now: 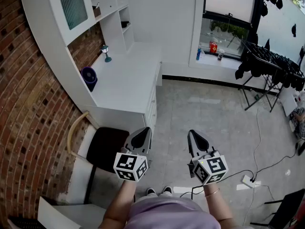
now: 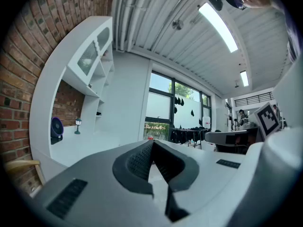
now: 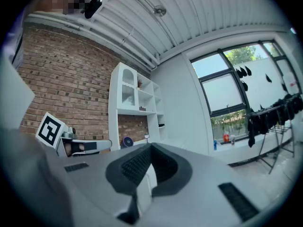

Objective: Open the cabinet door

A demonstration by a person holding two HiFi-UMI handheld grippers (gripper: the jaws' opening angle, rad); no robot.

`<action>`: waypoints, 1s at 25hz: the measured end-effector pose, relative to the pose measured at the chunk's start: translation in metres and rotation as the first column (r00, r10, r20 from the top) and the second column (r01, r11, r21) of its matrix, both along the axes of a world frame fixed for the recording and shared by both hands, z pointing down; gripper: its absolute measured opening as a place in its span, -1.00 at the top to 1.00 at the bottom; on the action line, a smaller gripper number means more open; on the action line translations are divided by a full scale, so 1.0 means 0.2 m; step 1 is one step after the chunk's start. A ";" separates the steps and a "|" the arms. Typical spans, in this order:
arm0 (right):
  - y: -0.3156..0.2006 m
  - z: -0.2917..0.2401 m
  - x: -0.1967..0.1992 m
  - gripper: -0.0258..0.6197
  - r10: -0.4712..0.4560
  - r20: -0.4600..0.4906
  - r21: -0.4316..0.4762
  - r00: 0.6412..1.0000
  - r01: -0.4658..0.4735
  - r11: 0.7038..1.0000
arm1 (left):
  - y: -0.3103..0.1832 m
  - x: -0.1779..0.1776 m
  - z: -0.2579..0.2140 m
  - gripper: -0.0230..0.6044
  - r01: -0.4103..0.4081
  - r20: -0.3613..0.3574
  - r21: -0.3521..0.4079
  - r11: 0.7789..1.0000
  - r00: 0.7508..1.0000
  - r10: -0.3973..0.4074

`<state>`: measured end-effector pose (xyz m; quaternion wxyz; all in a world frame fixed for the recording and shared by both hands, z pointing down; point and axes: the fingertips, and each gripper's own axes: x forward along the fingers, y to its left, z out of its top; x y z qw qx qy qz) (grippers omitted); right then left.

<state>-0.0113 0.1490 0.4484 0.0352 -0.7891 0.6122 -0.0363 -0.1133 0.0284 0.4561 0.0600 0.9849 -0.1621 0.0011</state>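
Door: cabinet door [image 1: 72, 5] sat shut, upper left, above the white surface [image 1: 125, 80]; ribbed glass in white frame
Handling: prob. light, stiff, hinged; glass fragile; take frame's free edge, not glass; knob too small to tell
L: left gripper [image 1: 142, 138] fingers together, empty
R: right gripper [image 1: 198, 140] fingers together, empty
Gap: door well apart from both, up & left of them
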 end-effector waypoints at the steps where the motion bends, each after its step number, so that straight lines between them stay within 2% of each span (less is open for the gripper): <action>1: 0.01 0.01 -0.01 0.92 -0.002 0.005 -0.002 1.000 0.002 1.000 | 0.01 -0.01 0.01 0.93 0.003 0.008 -0.005 1.000 1.000 -0.003; 7: 0.07 0.05 -0.02 0.92 -0.007 0.037 -0.034 0.999 0.009 0.999 | 0.04 -0.06 0.06 0.93 0.029 0.014 -0.020 0.999 0.999 -0.029; 13: 0.08 0.06 0.01 0.92 -0.009 0.031 -0.011 0.999 0.009 1.000 | 0.02 -0.06 0.06 0.92 0.055 0.012 -0.016 0.998 0.998 -0.055; 15: 0.08 0.06 0.02 0.91 -0.010 0.022 -0.011 1.000 0.010 1.000 | 0.02 -0.05 0.07 0.82 0.059 0.019 -0.009 0.998 0.998 -0.059; 20: 0.06 0.05 0.06 0.75 -0.033 0.009 -0.011 0.999 0.033 0.999 | 0.03 -0.02 0.06 0.67 0.062 0.025 0.003 0.998 0.998 -0.062; 25: 0.02 0.06 0.08 0.58 -0.056 0.019 -0.015 0.998 0.057 0.998 | 0.00 0.00 0.04 0.63 0.056 0.041 0.018 0.998 0.998 -0.057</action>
